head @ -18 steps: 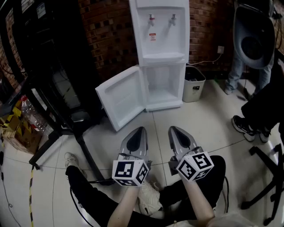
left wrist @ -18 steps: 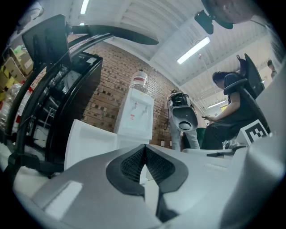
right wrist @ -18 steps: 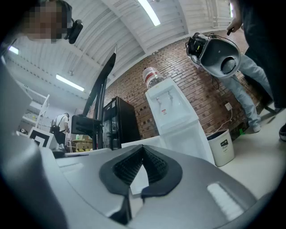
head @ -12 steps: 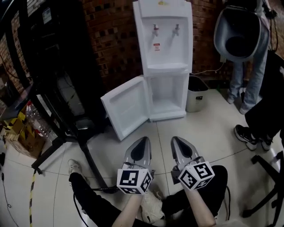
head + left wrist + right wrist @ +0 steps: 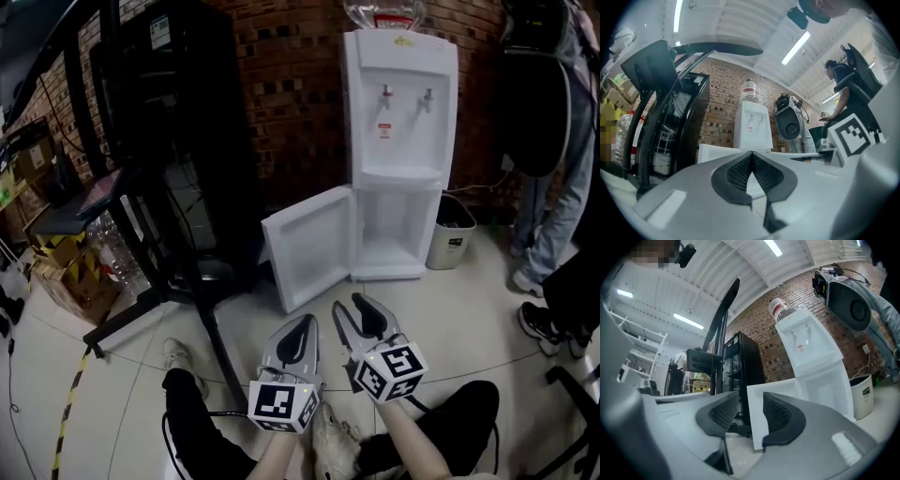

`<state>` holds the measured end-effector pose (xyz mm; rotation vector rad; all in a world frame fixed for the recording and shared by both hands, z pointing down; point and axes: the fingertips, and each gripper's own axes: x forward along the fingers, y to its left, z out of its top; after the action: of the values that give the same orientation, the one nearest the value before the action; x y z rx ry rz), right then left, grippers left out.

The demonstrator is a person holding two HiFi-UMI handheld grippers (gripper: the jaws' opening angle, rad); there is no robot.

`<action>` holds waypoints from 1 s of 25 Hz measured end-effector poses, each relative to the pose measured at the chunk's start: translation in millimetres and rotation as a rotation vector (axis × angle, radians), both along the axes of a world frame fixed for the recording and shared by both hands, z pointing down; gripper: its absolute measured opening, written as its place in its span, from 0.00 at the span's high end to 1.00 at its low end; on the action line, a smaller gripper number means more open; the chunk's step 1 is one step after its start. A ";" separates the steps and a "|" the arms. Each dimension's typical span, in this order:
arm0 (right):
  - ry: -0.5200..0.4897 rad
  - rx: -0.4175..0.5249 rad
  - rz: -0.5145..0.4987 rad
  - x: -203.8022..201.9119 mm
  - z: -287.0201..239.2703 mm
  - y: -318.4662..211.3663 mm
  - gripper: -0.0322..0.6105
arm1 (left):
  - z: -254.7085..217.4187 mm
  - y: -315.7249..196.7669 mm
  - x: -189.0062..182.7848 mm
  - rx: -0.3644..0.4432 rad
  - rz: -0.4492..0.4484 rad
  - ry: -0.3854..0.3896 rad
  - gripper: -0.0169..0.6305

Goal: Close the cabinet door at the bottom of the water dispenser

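The white water dispenser (image 5: 400,122) stands against the brick wall. Its bottom cabinet door (image 5: 309,246) hangs wide open, swung out to the left, and shows the empty white cabinet (image 5: 398,234). Both grippers hover over the floor, well short of the door. My left gripper (image 5: 305,322) is shut, its pads meeting with nothing between them (image 5: 751,153). My right gripper (image 5: 351,306) is open and empty, and the door (image 5: 776,387) shows beyond the gap between its pads (image 5: 751,405). The dispenser (image 5: 752,124) lies straight ahead of the left gripper.
A black rack (image 5: 178,141) and a black stand's legs (image 5: 192,295) are left of the door. A white waste bin (image 5: 451,242) sits right of the dispenser, and a person (image 5: 553,141) stands beyond it. Boxes and bottles (image 5: 70,272) lie far left. My legs and shoes (image 5: 328,441) are below.
The head view has tipped up and shifted, so the dispenser now sits farther right and its bottle shows. Both grippers appear lower in the frame, and the right one's jaws now show a gap.
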<state>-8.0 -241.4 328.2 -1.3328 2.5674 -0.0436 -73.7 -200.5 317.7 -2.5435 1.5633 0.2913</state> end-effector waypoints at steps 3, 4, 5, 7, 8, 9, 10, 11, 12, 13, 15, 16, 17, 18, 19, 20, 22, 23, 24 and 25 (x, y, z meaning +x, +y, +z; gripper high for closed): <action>0.029 -0.013 0.016 -31.4 3.9 -33.5 0.66 | -0.3 3.1 -22.4 -0.009 -0.029 0.035 0.95; 0.041 -0.018 0.021 -42.1 5.6 -45.1 0.65 | -1.2 3.5 -27.7 -0.012 -0.036 0.045 0.95; 0.056 -0.025 0.022 -53.2 8.5 -55.9 0.65 | -0.8 3.4 -32.1 -0.013 -0.042 0.052 0.95; 0.095 -0.044 0.021 -75.2 16.5 -74.5 0.65 | 3.1 1.2 -38.5 -0.015 -0.045 0.063 0.95; 0.114 -0.049 0.020 -85.8 19.7 -82.3 0.65 | 5.2 -0.2 -40.9 -0.014 -0.040 0.064 0.95; 0.129 -0.051 0.020 -96.3 22.0 -89.0 0.65 | 6.7 -0.6 -43.6 -0.010 -0.036 0.059 0.95; 0.138 -0.051 0.021 -106.4 24.1 -94.6 0.62 | 8.7 -0.1 -47.3 -0.004 -0.036 0.049 0.95; 0.144 -0.052 0.025 -115.5 26.3 -99.5 0.58 | 11.9 1.0 -52.4 0.003 -0.042 0.039 0.95; 0.149 -0.052 0.031 -123.2 29.0 -104.3 0.55 | 15.6 1.9 -58.8 0.010 -0.054 0.035 0.95; 0.156 -0.053 0.040 -129.3 32.2 -109.6 0.53 | 18.8 2.2 -66.1 0.015 -0.071 0.040 0.95; 0.174 -0.055 0.067 -137.5 38.9 -122.5 0.52 | 21.0 0.4 -80.1 0.020 -0.108 0.066 0.95; 0.181 -0.058 0.085 -140.5 42.0 -130.3 0.52 | 20.4 -1.2 -85.7 0.021 -0.119 0.076 0.95; 0.188 -0.063 0.106 -143.4 45.7 -138.8 0.52 | 19.8 -3.0 -90.6 0.023 -0.126 0.081 0.95; 0.194 -0.071 0.129 -146.3 50.2 -147.8 0.52 | 20.3 -4.7 -95.0 0.022 -0.133 0.083 0.95; 0.204 -0.082 0.153 -149.3 55.6 -157.2 0.52 | 22.3 -6.2 -99.2 0.019 -0.141 0.084 0.95; 0.219 -0.092 0.179 -152.0 61.5 -166.7 0.52 | 25.8 -7.7 -103.2 0.012 -0.152 0.089 0.95; 0.264 -0.108 0.240 -155.8 72.1 -185.4 0.52 | 33.4 -11.0 -110.7 -0.008 -0.172 0.116 0.95; 0.283 -0.118 0.274 -156.7 76.1 -193.6 0.52 | 36.0 -13.0 -112.8 -0.016 -0.177 0.131 0.95; 0.294 -0.129 0.307 -156.8 79.1 -200.2 0.52 | 37.8 -14.7 -113.1 -0.022 -0.177 0.137 0.95; 0.298 -0.140 0.336 -156.3 81.5 -204.9 0.51 | 39.3 -15.7 -112.0 -0.025 -0.173 0.132 0.95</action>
<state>-164.3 -446.2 409.7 -1.9389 2.5694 0.0410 -185.6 -216.2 357.0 -2.4308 1.8320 0.4291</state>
